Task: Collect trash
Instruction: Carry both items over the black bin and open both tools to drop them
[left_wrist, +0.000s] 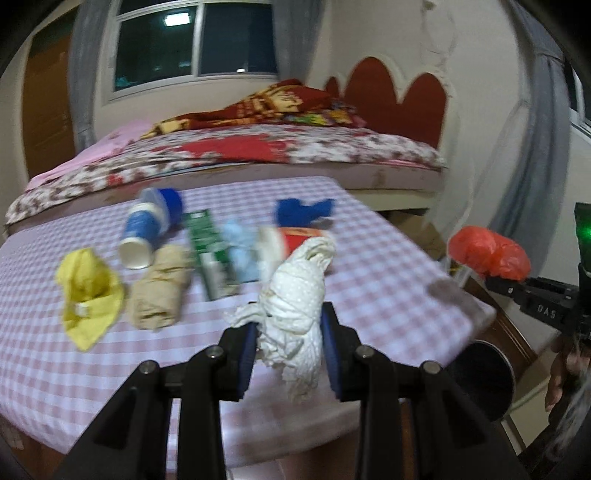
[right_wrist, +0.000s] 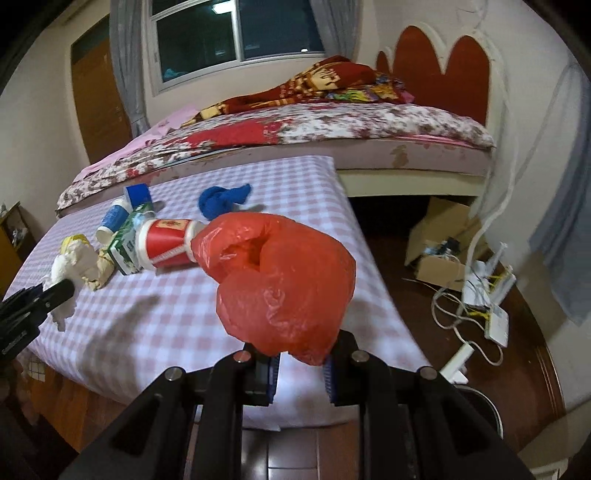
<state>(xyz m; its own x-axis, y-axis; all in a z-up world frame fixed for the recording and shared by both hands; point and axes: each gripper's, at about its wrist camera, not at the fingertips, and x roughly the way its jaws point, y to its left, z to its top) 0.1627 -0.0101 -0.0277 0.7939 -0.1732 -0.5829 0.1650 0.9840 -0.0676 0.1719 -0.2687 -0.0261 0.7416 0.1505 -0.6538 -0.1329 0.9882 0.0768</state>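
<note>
Two grippers are loaded: the left gripper pinches a tissue wad, its length running up and away, above the near table edge; the right gripper clamps a red bag. Farther off, cups lie sideways.

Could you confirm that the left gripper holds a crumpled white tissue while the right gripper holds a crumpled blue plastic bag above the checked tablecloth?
Not quite: the plastic bag in the right gripper is red, not blue, as the right wrist view shows. The rest stands: the left gripper holds the crumpled white tissue above the checked tablecloth.
</note>
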